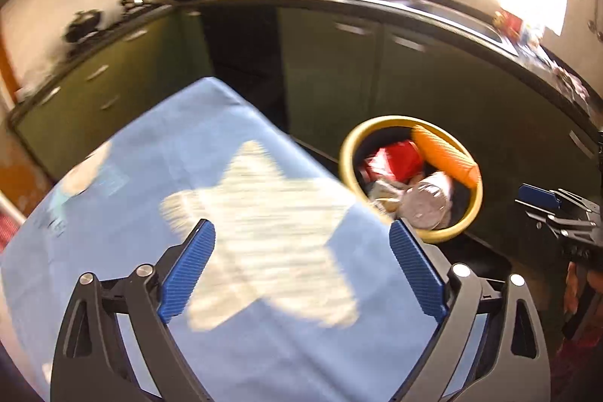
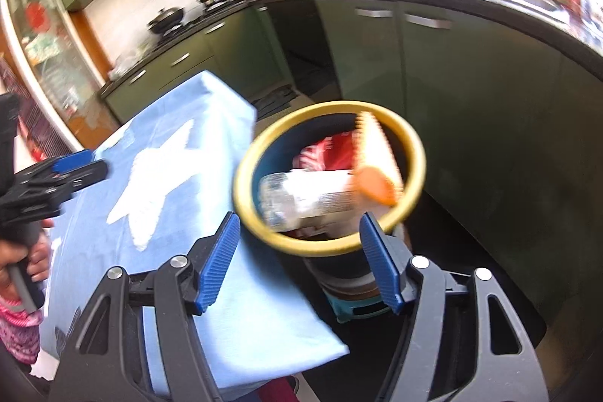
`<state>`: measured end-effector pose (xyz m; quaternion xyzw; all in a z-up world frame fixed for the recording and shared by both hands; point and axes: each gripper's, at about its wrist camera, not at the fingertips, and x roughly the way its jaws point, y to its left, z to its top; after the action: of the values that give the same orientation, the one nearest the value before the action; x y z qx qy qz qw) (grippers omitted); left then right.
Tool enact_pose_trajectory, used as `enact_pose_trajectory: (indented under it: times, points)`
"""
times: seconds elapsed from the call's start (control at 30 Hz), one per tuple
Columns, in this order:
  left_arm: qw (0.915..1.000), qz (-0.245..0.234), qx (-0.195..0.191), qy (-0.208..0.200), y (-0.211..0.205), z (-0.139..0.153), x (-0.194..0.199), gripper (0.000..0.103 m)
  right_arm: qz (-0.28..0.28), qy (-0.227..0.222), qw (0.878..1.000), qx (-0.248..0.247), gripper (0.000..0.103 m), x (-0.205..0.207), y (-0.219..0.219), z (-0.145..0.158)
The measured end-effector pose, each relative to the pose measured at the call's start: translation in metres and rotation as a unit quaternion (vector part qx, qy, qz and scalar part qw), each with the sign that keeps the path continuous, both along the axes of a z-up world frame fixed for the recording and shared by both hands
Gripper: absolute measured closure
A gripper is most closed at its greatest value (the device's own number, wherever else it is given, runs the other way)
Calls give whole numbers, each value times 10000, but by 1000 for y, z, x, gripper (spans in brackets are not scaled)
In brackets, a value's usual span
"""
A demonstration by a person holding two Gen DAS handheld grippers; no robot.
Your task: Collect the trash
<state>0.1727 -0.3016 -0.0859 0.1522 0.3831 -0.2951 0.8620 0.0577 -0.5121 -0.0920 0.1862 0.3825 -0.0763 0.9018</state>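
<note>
Both pairs of jaws stand apart with nothing between the blue pads: the left gripper [image 1: 301, 270] gapes wide over the blue cloth [image 1: 264, 345] on the table, and the right gripper [image 2: 301, 266] is parted above the near rim of the bin [image 2: 414, 153]. No earlier state can be read here. The bin — round, with a yellow rim — stands on the floor just beside the table's corner, in front of the green cabinets [image 2: 471, 81]. It is well filled. A clear plastic bottle [image 2: 301, 191] lies across the top, its long axis running roughly left to right in the right wrist view, with its base end toward the left; in the left wrist view its round end faces the camera. An orange ribbed piece [image 2: 377, 161] leans against the far right of the rim, long axis slanting from the rim down toward the middle. Red packaging [image 2: 331, 149] sits behind — its shape is blurred. A sunlit patch [image 1: 264, 236] falls on the cloth.
</note>
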Motion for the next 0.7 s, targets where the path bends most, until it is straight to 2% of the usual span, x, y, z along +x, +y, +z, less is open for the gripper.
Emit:
enact_pose_trajectory:
  times: [0.13, 0.27, 0.33, 0.4, 0.53, 0.7]
  points:
    - [9973, 615, -295, -269, 77, 19, -29, 5, 322, -92, 9992, -236, 35, 4, 35, 14]
    - [9890, 1273, -570, -494, 152, 35, -55, 5, 524, -206, 9971, -504, 29, 2, 64, 28]
    - [9833, 1575, -723, -561, 185, 44, -66, 5, 559, -283, 9959, -648, 15, -1, 77, 34]
    - [9767, 1855, -822, -700, 211, 52, -78, 5, 571, -393, 9949, -738, 7, -4, 86, 42]
    - [9638, 2312, -816, -1048, 253, 66, -107, 5, 580, -516, 9926, -931, 7, -12, 101, 55]
    - [9543, 2615, -944, -1096, 288, 74, -137, 5, 596, -638, 9897, -1131, 7, -24, 112, 68]
